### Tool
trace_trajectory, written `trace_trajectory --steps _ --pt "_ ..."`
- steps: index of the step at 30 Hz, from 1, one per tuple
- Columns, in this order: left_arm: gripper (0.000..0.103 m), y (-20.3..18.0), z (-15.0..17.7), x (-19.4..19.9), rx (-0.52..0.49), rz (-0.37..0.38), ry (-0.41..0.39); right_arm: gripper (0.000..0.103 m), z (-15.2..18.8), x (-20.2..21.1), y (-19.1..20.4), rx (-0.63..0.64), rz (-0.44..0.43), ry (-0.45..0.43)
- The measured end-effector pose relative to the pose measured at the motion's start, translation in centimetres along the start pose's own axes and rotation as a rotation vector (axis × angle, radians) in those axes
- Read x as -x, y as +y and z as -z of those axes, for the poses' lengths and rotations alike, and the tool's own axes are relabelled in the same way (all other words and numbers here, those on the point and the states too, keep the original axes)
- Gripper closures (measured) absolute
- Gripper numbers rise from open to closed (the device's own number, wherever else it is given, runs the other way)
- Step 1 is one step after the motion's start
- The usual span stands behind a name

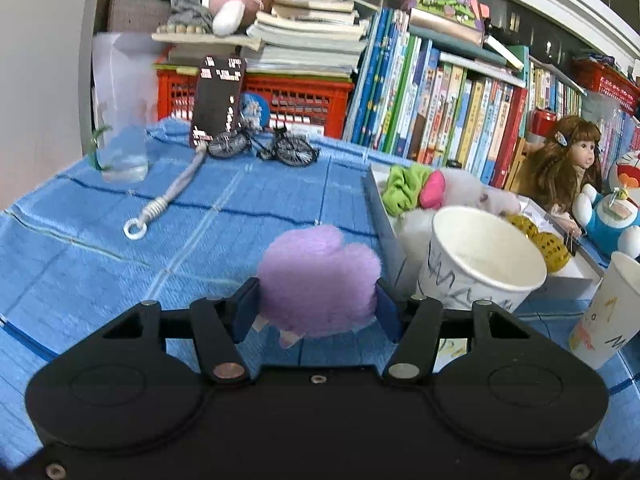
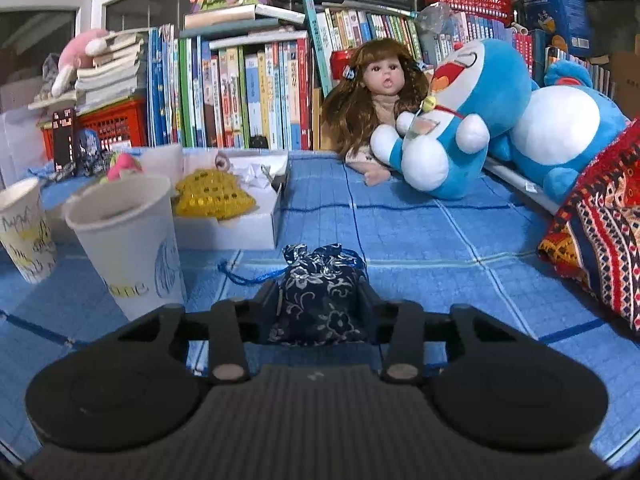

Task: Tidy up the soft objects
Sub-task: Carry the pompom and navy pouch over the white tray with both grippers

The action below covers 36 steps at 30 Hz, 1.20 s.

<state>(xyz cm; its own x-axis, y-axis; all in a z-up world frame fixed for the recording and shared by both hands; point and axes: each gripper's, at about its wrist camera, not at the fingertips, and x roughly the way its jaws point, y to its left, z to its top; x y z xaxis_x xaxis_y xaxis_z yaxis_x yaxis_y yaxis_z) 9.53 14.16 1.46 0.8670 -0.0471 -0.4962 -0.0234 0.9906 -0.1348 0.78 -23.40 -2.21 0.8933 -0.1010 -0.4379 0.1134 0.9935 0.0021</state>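
Blue checked cloth [image 1: 100, 248] covers the worktop, where both tongs pinch soft things in front of a wall of books.

Left tongs [image 1: 318, 304] press their blue pads against the sides of a fluffy purple pompom [image 1: 318, 276], low over the cloth, just left of a scribbled paper cup [image 1: 480, 264] and a white box [image 1: 380, 204] holding a green scrunchie [image 1: 402, 188]. Right tongs [image 2: 320, 308] clamp a navy floral drawstring pouch [image 2: 320, 296] resting on the cloth, with a second paper cup [image 2: 128, 240] to its left. Farther back sit a doll [image 2: 376, 92] and blue plush toys [image 2: 472, 120].
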Motion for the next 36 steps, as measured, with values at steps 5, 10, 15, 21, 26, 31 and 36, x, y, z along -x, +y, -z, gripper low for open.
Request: trace_trajectory --steps 5,10,15,21,26,31,36 --pt "0.046 0.3 -0.9 0.7 0.004 -0.011 -0.022 0.057 -1.4 0.4 -0.4 -0.025 -0.010 -0.022" --pt "0.046 0.0 -1.7 1.4 -0.005 -0.010 -0.038 0.057 -2.7 0.8 -0.5 -0.038 -0.025 -0.044" --pt "0.046 -0.7 -2.6 2.0 -0.026 0.003 -0.053 0.057 -4.0 1.1 0.0 -0.025 -0.035 -0.071" --pt "0.046 -1.8 -3.9 2.6 -0.058 0.030 -0.071 0.057 -5.6 1.1 0.8 -0.002 -0.059 -0.092" --pt "0.046 -2.8 -5.1 2.9 -0.081 0.057 -0.081 0.057 -7.0 0.8 1.6 0.019 -0.078 -0.106" --pt "0.046 -3.4 -6.5 2.7 -0.098 0.092 -0.075 0.057 -8.5 0.4 2.4 0.032 -0.101 -0.112" --pt "0.046 -4.3 -8.3 2.3 -0.135 0.136 -0.056 0.057 -10.5 -0.5 2.9 0.036 -0.130 -0.104"
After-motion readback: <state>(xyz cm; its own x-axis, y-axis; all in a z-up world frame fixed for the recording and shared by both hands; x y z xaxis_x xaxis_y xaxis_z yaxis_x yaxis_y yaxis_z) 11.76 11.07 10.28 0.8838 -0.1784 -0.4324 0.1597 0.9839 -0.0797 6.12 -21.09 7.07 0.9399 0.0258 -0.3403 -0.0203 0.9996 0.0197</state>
